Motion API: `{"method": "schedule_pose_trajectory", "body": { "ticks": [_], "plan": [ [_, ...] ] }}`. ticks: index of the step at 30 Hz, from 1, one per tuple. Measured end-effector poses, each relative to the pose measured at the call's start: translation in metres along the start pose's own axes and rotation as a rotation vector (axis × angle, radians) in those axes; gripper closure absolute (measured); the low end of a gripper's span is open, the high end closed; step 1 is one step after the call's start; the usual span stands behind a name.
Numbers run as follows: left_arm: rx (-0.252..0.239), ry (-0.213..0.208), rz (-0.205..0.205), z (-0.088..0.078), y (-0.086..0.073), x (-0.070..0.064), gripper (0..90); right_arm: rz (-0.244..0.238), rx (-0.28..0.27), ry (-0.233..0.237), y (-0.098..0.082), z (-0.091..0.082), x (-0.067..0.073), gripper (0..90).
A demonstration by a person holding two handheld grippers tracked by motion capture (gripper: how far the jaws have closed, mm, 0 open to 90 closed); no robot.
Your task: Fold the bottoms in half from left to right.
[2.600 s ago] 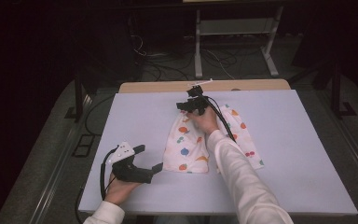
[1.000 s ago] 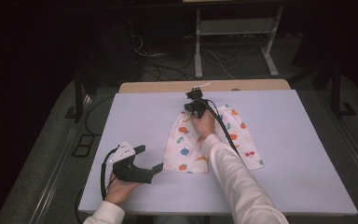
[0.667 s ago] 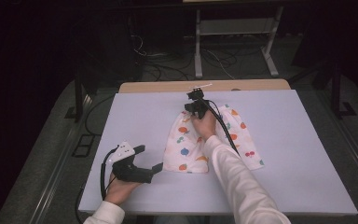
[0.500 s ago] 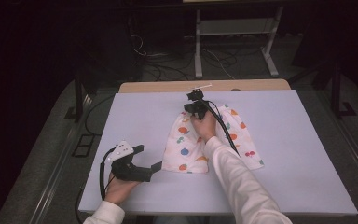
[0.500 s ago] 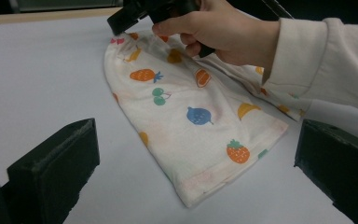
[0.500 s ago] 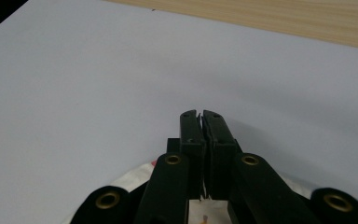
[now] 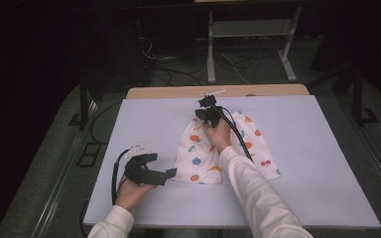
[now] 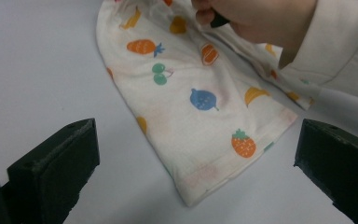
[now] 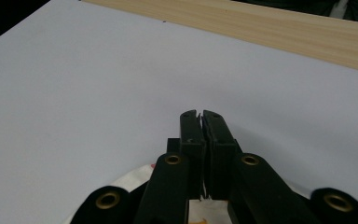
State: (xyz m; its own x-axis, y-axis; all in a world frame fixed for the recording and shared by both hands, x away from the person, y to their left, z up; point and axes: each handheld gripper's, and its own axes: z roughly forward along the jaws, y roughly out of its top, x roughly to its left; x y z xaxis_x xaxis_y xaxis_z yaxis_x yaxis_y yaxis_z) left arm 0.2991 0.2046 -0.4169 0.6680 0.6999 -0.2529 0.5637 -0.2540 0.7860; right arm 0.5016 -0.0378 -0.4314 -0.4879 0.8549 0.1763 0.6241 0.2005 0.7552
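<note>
We see a white cloth [image 7: 213,148] printed with small fruits: strawberry, cherries, a blue berry, bananas, oranges. It lies flat and partly folded on the table, its far end narrowed under our right gripper [image 7: 207,113], whose jaws are pressed together with a sliver of the fabric's edge between them. The cloth spreads back from that gripper toward us. Its near hemmed corner [image 8: 200,186] lies just ahead of our left gripper [image 7: 166,174], between the wide-apart jaws but untouched.
</note>
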Motion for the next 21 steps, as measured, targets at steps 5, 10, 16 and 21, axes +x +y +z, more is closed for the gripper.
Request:
{"method": "schedule_pose_trajectory", "body": {
  "ticks": [5, 10, 16, 21],
  "plan": [
    [0.049, -0.013, -0.050, 0.006, 0.000, 0.003, 0.0, 0.011, -0.002, -0.004, 0.000, 0.000, 0.000, 86.0],
    [0.073, -0.112, -0.150, 0.011, -0.003, 0.011, 0.0, 0.007, 0.000, -0.006, 0.000, 0.000, 0.000, 86.0],
    [0.131, -0.114, -0.143, 0.014, -0.005, 0.011, 0.9, 0.001, -0.003, -0.010, 0.000, 0.000, 0.000, 86.0],
    [0.148, -0.105, -0.138, 0.017, -0.009, 0.012, 0.9, 0.003, -0.008, -0.011, 0.001, -0.001, 0.001, 86.0]
  ]
}}
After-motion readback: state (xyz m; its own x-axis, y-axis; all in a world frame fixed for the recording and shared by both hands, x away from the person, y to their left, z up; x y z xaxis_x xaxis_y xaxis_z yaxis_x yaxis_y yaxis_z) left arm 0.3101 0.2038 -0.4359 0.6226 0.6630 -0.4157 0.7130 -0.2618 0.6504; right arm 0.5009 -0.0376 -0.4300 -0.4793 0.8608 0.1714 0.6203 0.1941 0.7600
